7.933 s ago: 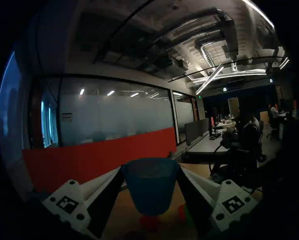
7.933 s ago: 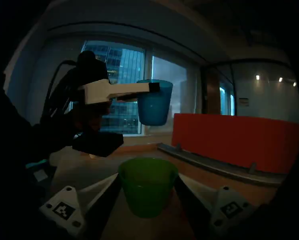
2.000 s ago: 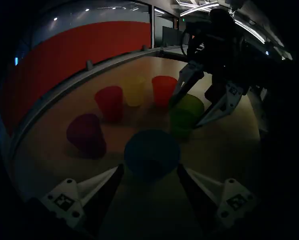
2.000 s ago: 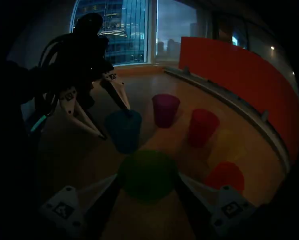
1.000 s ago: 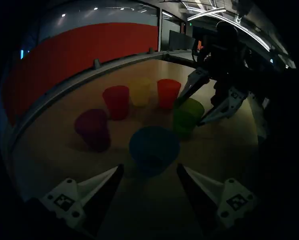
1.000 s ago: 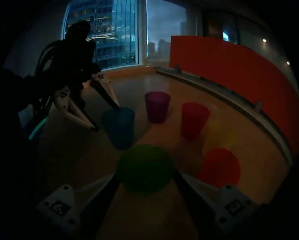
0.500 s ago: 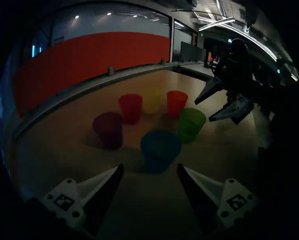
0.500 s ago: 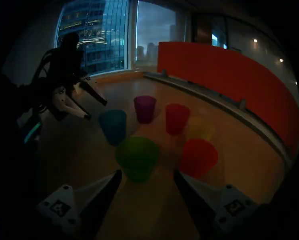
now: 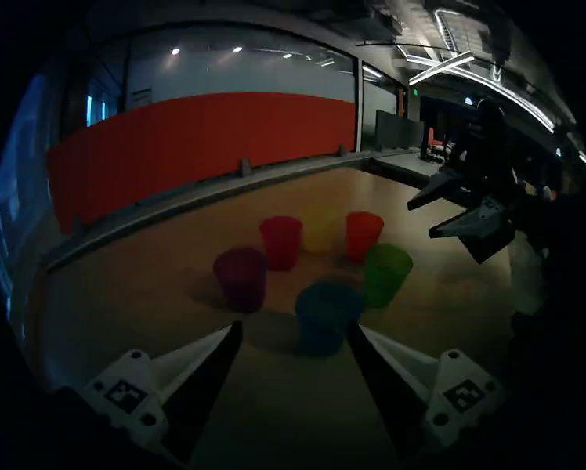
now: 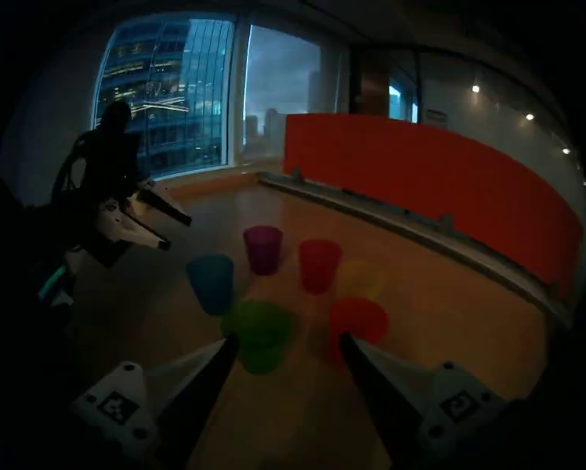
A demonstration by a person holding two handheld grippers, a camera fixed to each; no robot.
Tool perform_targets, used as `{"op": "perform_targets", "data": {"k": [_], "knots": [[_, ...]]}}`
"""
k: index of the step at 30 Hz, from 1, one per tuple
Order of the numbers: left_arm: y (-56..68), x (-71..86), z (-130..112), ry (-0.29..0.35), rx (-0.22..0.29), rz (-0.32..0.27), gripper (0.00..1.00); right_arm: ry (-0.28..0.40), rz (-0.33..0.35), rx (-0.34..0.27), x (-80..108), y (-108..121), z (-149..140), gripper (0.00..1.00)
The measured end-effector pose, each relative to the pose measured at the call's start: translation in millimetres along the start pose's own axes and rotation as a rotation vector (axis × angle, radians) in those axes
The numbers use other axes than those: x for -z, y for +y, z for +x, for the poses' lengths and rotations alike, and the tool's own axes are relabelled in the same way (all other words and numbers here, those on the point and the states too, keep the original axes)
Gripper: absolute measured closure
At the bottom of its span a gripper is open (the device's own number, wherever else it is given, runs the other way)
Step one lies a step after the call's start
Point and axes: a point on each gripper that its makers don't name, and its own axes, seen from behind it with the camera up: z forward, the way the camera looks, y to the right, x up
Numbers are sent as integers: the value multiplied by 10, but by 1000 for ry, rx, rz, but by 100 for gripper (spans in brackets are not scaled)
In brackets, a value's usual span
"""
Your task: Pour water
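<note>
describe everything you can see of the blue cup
The blue cup is a small tapered tumbler, plastic by its look, wider at the rim than at the base. It stands upright, mouth up, on the wooden table, with the green cup and the purple cup as its neighbours. The left gripper is open just before it, jaws not holding it. Whether it holds water cannot be told.

Right claw (image 10: 287,338), spread wide, hangs near the green cup (image 10: 255,333), seemingly not touching.
</note>
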Motion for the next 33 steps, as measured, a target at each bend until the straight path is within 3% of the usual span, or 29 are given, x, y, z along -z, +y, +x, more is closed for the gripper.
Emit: {"op": "perform_targets", "data": {"k": [14, 21, 33], "knots": [[-441, 377, 528, 239, 52, 226, 1, 141, -175, -2, 221, 281, 442, 0], [-525, 503, 569, 291, 45, 307, 1, 192, -290, -19, 317, 514, 495, 0], [-638, 752, 817, 446, 47, 431, 1, 298, -451, -59, 445, 773, 631, 0]]}}
